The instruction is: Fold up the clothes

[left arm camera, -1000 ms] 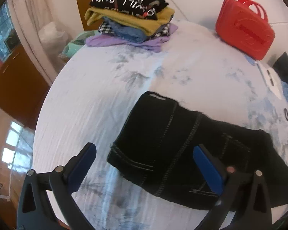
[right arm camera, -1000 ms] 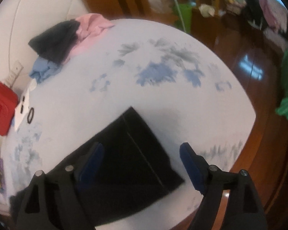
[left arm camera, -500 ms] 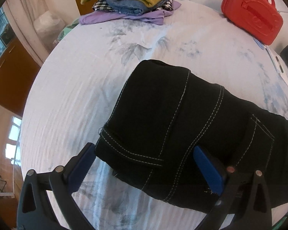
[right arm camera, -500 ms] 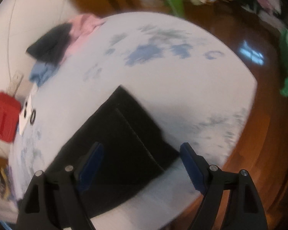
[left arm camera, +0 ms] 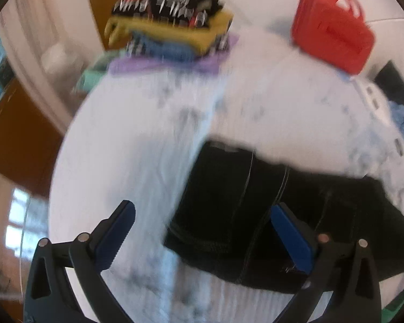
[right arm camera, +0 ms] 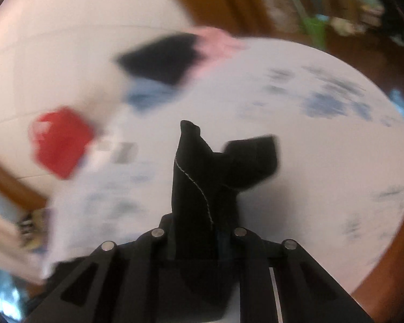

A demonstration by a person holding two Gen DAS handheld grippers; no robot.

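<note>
Both views are motion-blurred. The right gripper (right arm camera: 199,231) has its fingers closing, pinched on a bunched fold of the black jeans (right arm camera: 199,177); the cloth stands up between the fingers in a peak with a white stitch line down it, and a second flap hangs to the right of the peak, above the bed (right arm camera: 309,161). The left gripper (left arm camera: 202,231) has its blue-padded fingers (left arm camera: 115,231) wide apart with nothing between the pads; the right-hand pad sits over the jeans (left arm camera: 256,202), and whether it touches them cannot be told, while the left-hand pad is over bare sheet. In the left wrist view the jeans lie folded on the bed (left arm camera: 137,140), near its front edge, mostly flat, on a white sheet with a grey-blue flower print. At the far end of the bed sits a stack of folded clothes (left arm camera: 172,32): black printed top, then yellow, blue, purple at the bottom. A red case (left arm camera: 334,32) stands to the right of the stack, well apart from the jeans. In the right wrist view a loose pile of black, pink and blue clothes (right arm camera: 164,64) lies at the far side of the bed.
</note>
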